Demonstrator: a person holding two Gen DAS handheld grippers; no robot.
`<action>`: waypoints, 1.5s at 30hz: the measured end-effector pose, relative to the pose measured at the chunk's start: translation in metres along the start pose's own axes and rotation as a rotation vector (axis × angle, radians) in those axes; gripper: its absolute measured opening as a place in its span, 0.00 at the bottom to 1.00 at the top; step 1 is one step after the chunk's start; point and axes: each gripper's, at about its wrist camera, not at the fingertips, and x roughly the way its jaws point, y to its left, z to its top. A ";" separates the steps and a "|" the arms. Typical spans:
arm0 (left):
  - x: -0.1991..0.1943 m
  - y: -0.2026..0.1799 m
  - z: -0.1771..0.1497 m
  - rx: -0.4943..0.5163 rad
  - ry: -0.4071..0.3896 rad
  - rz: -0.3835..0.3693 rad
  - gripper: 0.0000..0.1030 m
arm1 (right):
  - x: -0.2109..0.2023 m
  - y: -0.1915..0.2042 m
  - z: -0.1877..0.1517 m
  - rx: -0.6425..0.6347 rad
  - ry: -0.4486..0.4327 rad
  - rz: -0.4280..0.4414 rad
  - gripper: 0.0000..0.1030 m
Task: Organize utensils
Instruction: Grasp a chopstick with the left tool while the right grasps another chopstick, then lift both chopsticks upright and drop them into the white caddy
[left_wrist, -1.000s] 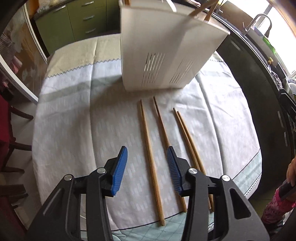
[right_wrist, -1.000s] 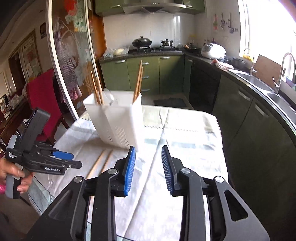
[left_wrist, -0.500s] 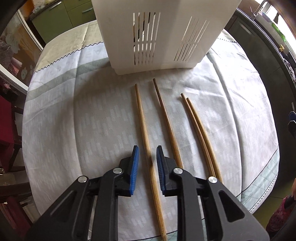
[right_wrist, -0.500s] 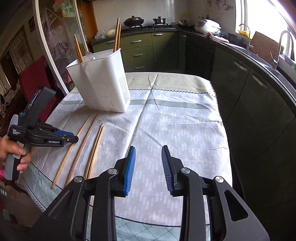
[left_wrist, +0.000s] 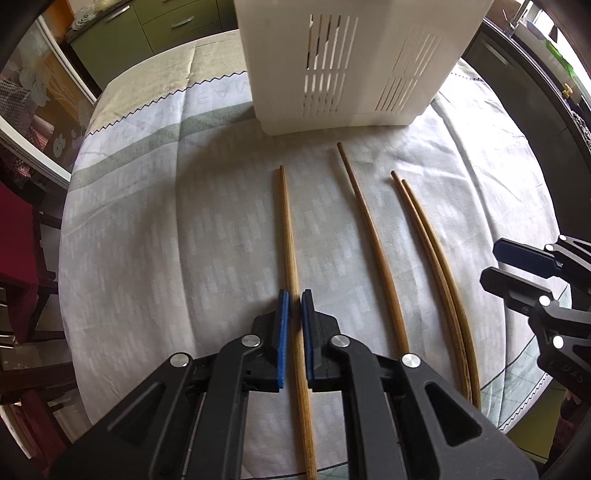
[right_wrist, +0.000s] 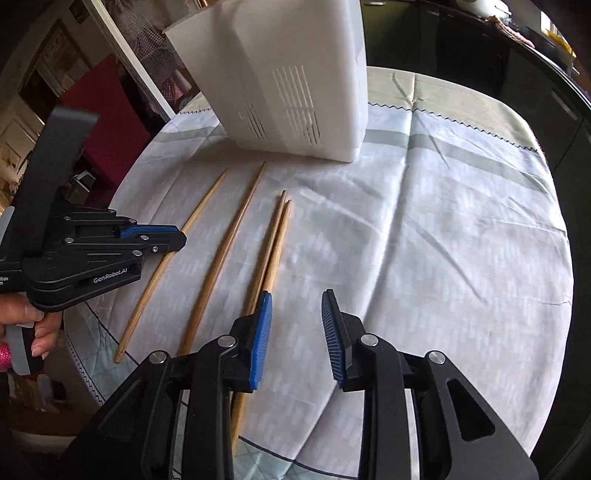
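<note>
1. Four chopsticks lie on the surface (left_wrist: 155, 236), all slim round wooden sticks with visible grain, tapering toward the far tip. In the left wrist view their long axes run from the bottom of the frame up toward the holder (left_wrist: 351, 62), thin tips pointing at it.
2. Left stick (left_wrist: 290, 236): alone, lower centre of the left wrist view. Middle stick (left_wrist: 369, 229): alone, to its right. Pair (left_wrist: 430, 243): two sticks side by side, touching along most of their length, right of centre.
3. Holder: white plastic box, flat walls, rounded base edge, vertical vent slots in two rows. It stands upright at top centre, just beyond the stick tips, not touching them.
4. Left gripper (left_wrist: 294, 299): black arms, blue ribbed pads. Its jaws have just been closing and now clamp the left stick between the pads, at about mid-length.
5. Right gripper (right_wrist: 297, 301): same build, jaws part open, nothing between them. Its left pad sits over the pair's thick ends in the right wrist view; contact cannot be told.
6. Surface: table under a pale woven cloth with a grey-green band and zigzag stitched hem, creased.
7. Room: green cabinets (left_wrist: 162, 29) at upper left, dark counter (left_wrist: 532, 92) at the right edge, red chair (right_wrist: 107, 125) at left in the right wrist view.
</note>
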 end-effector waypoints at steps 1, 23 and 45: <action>0.000 0.002 -0.001 -0.004 -0.001 -0.001 0.07 | 0.005 0.003 0.002 -0.002 0.014 0.003 0.28; -0.002 0.007 -0.006 0.013 -0.003 -0.004 0.07 | 0.043 0.050 0.021 -0.101 0.119 -0.139 0.16; -0.009 0.009 0.020 -0.012 0.000 -0.013 0.06 | 0.006 0.020 0.044 -0.014 0.021 -0.075 0.07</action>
